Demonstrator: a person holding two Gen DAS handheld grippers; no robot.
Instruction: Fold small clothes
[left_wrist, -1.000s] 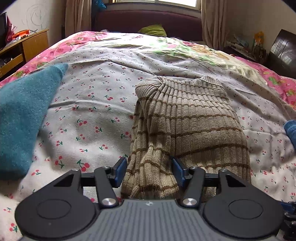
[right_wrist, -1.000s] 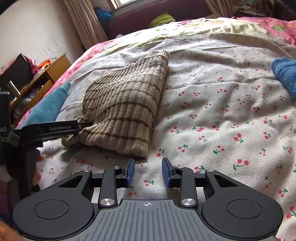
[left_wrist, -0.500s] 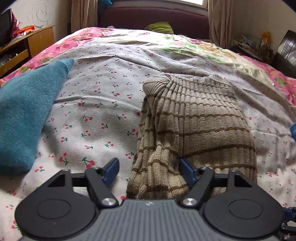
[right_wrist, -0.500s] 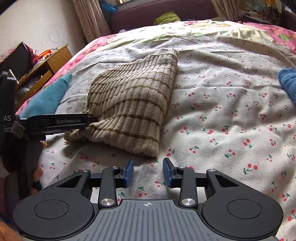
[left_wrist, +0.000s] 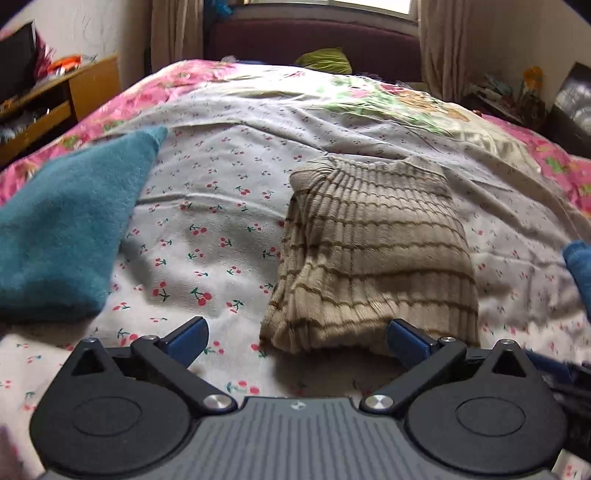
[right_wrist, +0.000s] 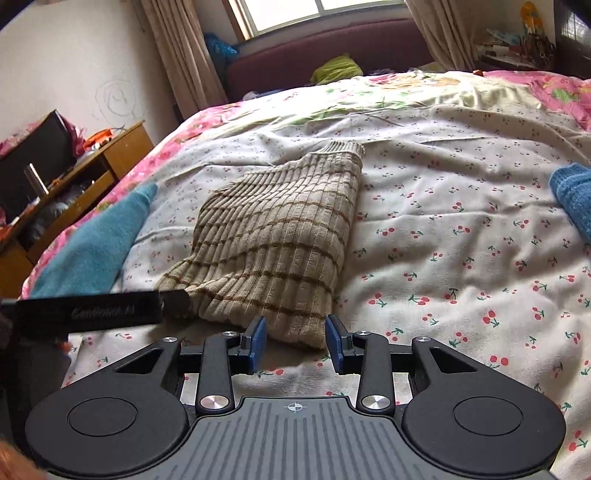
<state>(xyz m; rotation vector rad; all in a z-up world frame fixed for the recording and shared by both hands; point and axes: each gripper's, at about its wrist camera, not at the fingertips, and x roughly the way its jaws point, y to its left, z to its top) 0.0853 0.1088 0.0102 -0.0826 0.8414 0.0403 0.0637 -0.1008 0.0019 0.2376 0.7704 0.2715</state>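
Both tools, left (left_wrist: 295, 341) and right (right_wrist: 295, 341), gape before the sweater (left_wrist: 373, 254); blurred label perhaps "GenRobot.AI".

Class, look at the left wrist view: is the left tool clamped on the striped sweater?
No. The left tool stands wide open, its blue pads apart before the striped sweater.

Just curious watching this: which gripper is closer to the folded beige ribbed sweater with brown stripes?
Roughly equal. The left gripper is open around the beige striped sweater's near-left corner; the right gripper, also open, frames its near-right corner.
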